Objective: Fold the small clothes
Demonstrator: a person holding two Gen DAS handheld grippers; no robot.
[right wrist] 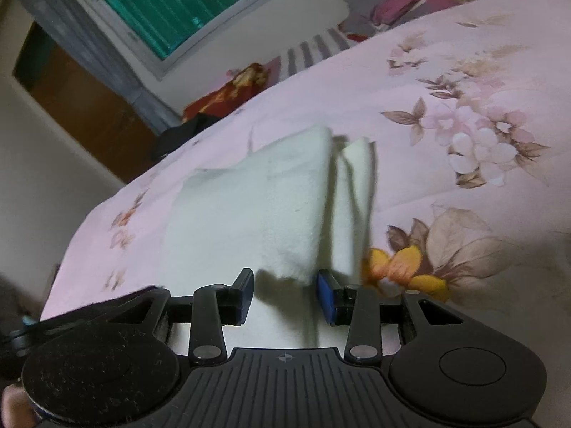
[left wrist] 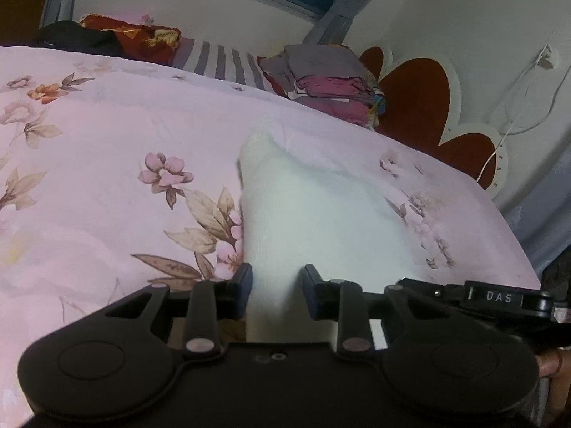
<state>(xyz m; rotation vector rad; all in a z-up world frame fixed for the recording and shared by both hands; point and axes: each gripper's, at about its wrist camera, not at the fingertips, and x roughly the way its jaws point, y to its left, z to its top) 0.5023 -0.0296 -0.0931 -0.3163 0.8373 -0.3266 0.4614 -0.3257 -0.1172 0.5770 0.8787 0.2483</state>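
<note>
Nearest us, the left gripper (left wrist: 274,287) has its fingers (left wrist: 242,287) partly apart with the near edge of the white cloth (left wrist: 303,207) running between them, though we cannot tell whether they pinch it; the right gripper (right wrist: 285,290) also stands partly open around the same cloth's (right wrist: 257,214) near edge, seemingly without pressing it. The cloth lies folded on the pink floral bedspread (left wrist: 107,142), one corner lifted. Farther off, we see folded clothes (left wrist: 328,82) stacked by the red headboard (left wrist: 417,96) below the window (right wrist: 171,7).
</note>
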